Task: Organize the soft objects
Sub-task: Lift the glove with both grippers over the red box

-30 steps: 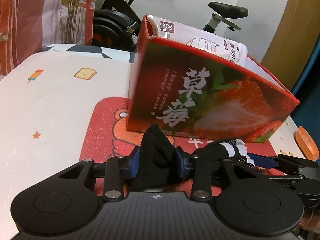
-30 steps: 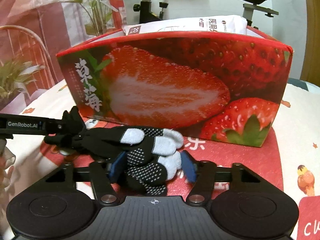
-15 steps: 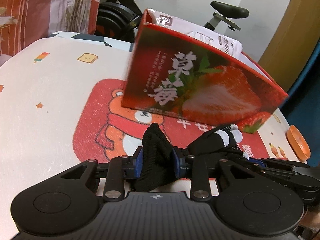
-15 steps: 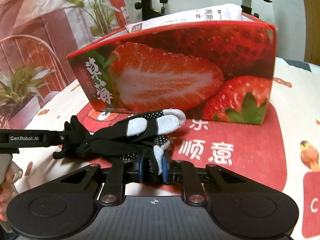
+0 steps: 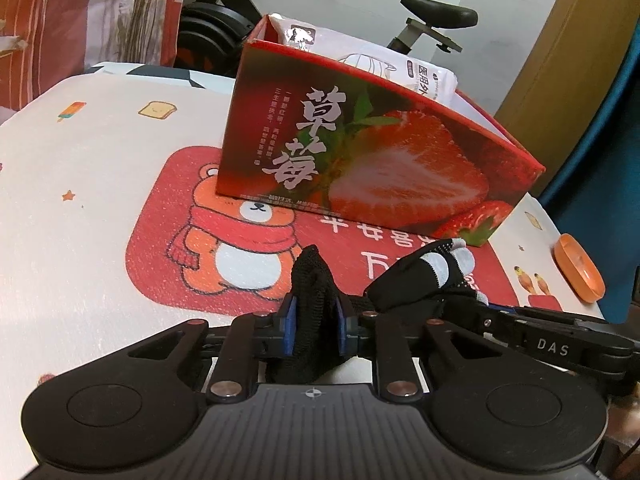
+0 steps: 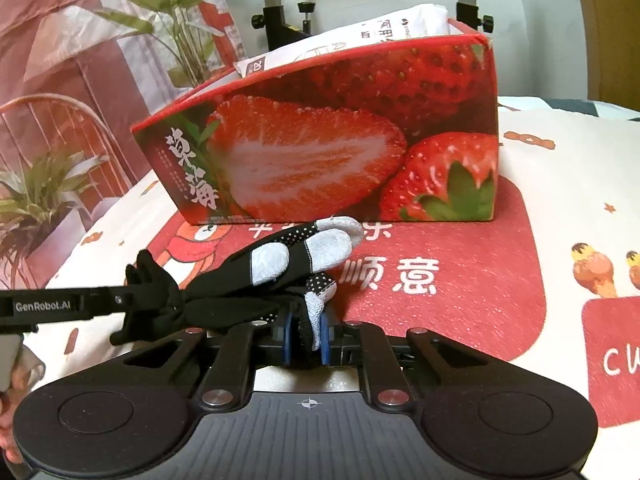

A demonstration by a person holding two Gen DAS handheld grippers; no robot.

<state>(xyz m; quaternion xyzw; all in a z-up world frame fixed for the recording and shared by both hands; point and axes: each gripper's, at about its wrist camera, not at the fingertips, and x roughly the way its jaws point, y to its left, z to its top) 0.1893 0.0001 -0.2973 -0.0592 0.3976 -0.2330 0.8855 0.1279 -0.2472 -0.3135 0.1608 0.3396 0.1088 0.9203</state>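
Note:
A black glove (image 6: 256, 276) with grey fingertips is stretched between both grippers above the table. My left gripper (image 5: 314, 326) is shut on its black knit cuff (image 5: 312, 284). My right gripper (image 6: 306, 332) is shut on one of its dotted fingers (image 6: 318, 300). The glove's grey fingertips (image 5: 448, 264) also show in the left wrist view. A red strawberry-print box (image 5: 360, 160) stands behind the glove and holds a white soft pack (image 5: 400, 64). The box (image 6: 340, 152) and the pack (image 6: 352, 44) also show in the right wrist view.
A red bear-print mat (image 5: 240, 248) lies under the box on the patterned tablecloth (image 5: 80, 160). An orange dish (image 5: 578, 272) sits near the table's right edge. An exercise bike (image 5: 224, 24) and plants (image 6: 40, 200) stand beyond the table.
Both grippers have pulled back from the box and risen, with the glove lifted between them. My right gripper closed on a glove finger about half a second ago.

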